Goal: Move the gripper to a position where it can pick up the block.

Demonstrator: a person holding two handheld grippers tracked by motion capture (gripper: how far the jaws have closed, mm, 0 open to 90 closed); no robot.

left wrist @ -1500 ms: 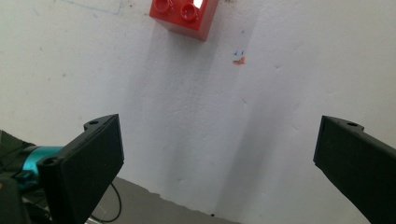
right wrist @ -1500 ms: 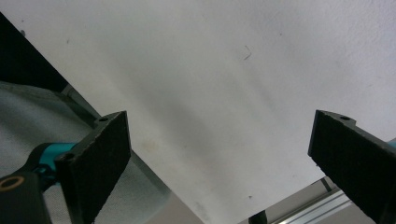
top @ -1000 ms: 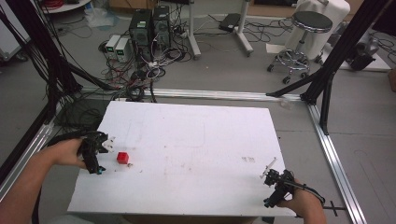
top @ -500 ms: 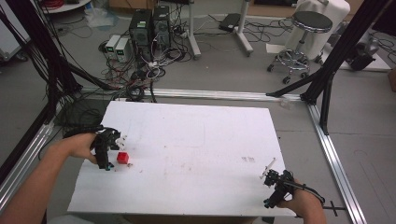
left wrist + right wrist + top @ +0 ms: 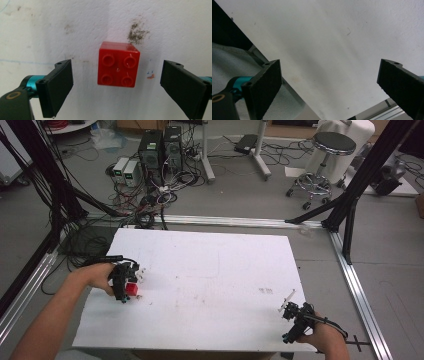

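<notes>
— Where's the brick?

— The red brick (image 5: 118,64) sits studs-up on the white table (image 5: 215,270), near its left edge, between my left gripper's (image 5: 116,87) spread jaws, neither touching it.

— Grabbed?

— Not yet; I judge closing and lifting remain. My right gripper (image 5: 329,87) hangs wide open, empty, over the near right corner.

One red brick (image 5: 118,64), two grippers, one white table (image 5: 215,270), one stool (image 5: 326,150)
</notes>
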